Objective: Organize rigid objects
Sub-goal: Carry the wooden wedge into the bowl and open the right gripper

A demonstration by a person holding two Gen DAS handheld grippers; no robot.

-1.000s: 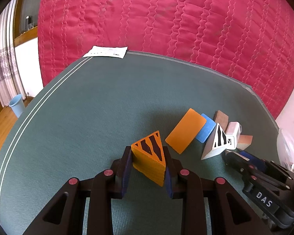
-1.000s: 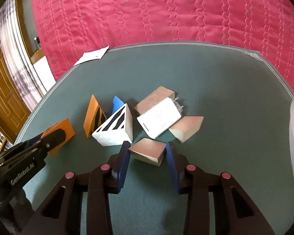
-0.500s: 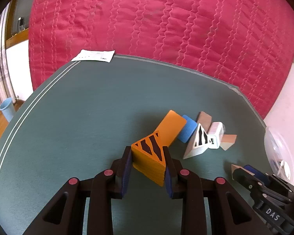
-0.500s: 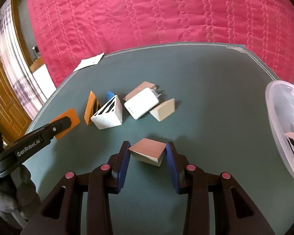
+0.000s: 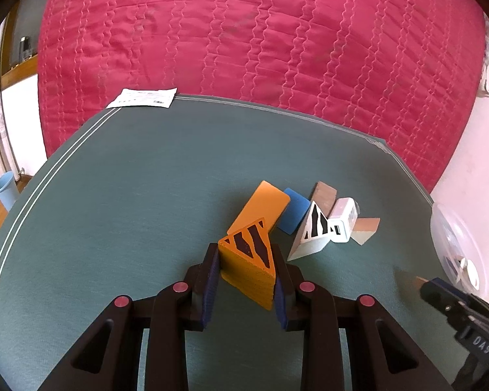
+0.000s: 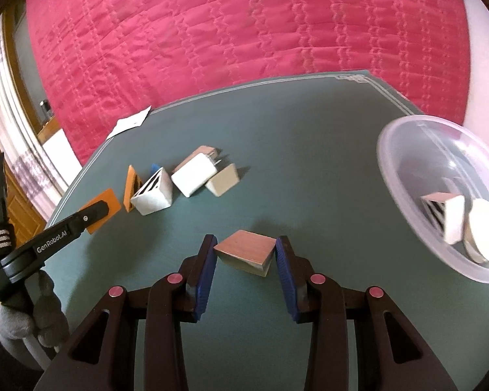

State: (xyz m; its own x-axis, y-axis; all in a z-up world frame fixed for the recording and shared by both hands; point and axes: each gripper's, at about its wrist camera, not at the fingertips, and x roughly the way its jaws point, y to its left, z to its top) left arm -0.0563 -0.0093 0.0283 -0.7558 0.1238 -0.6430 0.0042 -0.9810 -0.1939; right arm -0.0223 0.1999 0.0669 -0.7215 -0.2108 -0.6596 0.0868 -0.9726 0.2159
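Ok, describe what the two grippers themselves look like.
Both match: the left gripper and right gripper have black angular plastic arms with triangular cut-outs, red round rivets at the joints and blue ribbed pads inside the fingers. White lettering "GenRobot.AI" runs along the left one's side; the right one's reads "DAS".

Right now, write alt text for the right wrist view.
The right claw grips a brown wooden wedge above a green table, beside a clear plastic bowl holding two pieces. More blocks lie farther left.
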